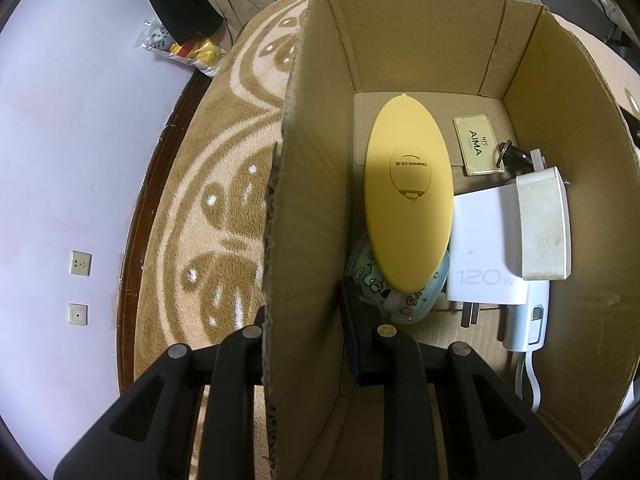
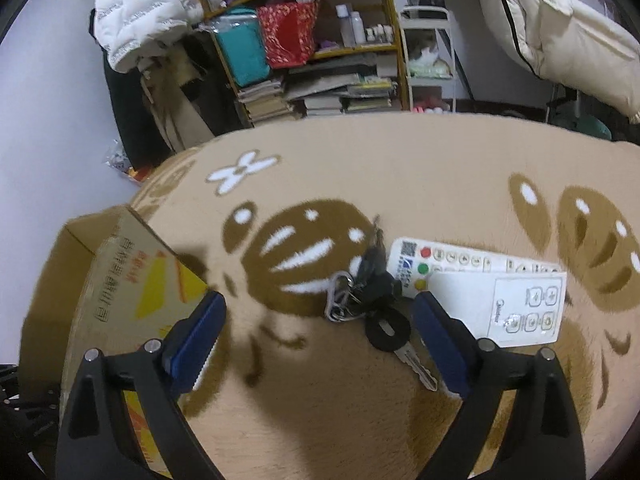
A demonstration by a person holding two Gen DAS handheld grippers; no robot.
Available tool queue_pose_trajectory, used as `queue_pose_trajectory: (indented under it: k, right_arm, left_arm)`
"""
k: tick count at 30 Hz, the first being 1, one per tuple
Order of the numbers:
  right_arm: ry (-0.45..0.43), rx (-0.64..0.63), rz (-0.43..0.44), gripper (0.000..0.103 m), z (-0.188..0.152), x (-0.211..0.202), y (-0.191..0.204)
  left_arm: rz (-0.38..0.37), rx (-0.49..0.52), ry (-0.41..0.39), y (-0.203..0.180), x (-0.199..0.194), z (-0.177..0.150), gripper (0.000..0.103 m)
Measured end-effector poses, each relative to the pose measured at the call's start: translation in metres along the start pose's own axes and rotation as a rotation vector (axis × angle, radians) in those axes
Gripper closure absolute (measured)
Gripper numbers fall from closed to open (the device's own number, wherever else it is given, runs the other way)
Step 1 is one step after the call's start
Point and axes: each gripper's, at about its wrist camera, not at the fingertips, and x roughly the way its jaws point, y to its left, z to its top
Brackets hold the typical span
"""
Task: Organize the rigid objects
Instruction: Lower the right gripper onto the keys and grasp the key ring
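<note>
Cluttered bedroom; work surface is a tan rug [image 2: 400, 168] with brown and white pattern, bookshelf [image 2: 312, 40] at the far wall. Left side: cardboard box [image 1: 308, 208] sits on the rug, and the left gripper [image 1: 304, 332] straddles its left wall, one finger outside, one inside, apparently clamped on the cardboard to steady it. Already in the box: yellow oval case [image 1: 406, 196] lying over a patterned round dish [image 1: 368, 280], a tag reading AIMA [image 1: 476, 144] at the far end, a white 120W charger [image 1: 484, 248] with an off-white adapter [image 1: 544, 228] leaning on it. Moving right, in the right wrist view: the box's printed outer face shows at near left, then the right gripper [image 2: 316, 320], fingers wide apart, nothing held, hovering over the key bunch [image 2: 372, 292] on the rug. Just right of the keys, touching or nearly so, two white remotes [image 2: 500, 284], one overlapping the other. Step in hand reads as picking up the keys. To do it well: descend so the fingers bracket the black key heads and ring cluster rather than the single trailing blade; keep the right finger clear of the remote edge; close firmly, since loose keys will swing; lift straight before carrying left to the box.
</note>
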Motion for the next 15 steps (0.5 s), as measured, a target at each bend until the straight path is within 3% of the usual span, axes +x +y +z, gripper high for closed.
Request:
queue_pose_trajectory:
  k: [8, 11, 13, 15]
  right_arm:
    - [0.035, 0.05, 0.011, 0.005, -0.001, 0.014, -0.014]
    - [0.032, 0.047, 0.008, 0.014, 0.0, 0.014, -0.014]
    - [0.057, 0.06, 0.033, 0.028, 0.0, 0.017, -0.015]
    - [0.086, 0.071, 0.03, 0.031, -0.003, 0.024, -0.016]
  left_arm:
    - [0.005, 0.002, -0.001, -0.001, 0.001, -0.001, 0.081]
    - [0.007, 0.006, -0.002, -0.001, 0.001, -0.001, 0.081]
    - [0.007, 0.006, -0.002, -0.001, 0.001, -0.001, 0.081]
    - [0.008, 0.007, -0.002, -0.001, 0.001, -0.001, 0.081]
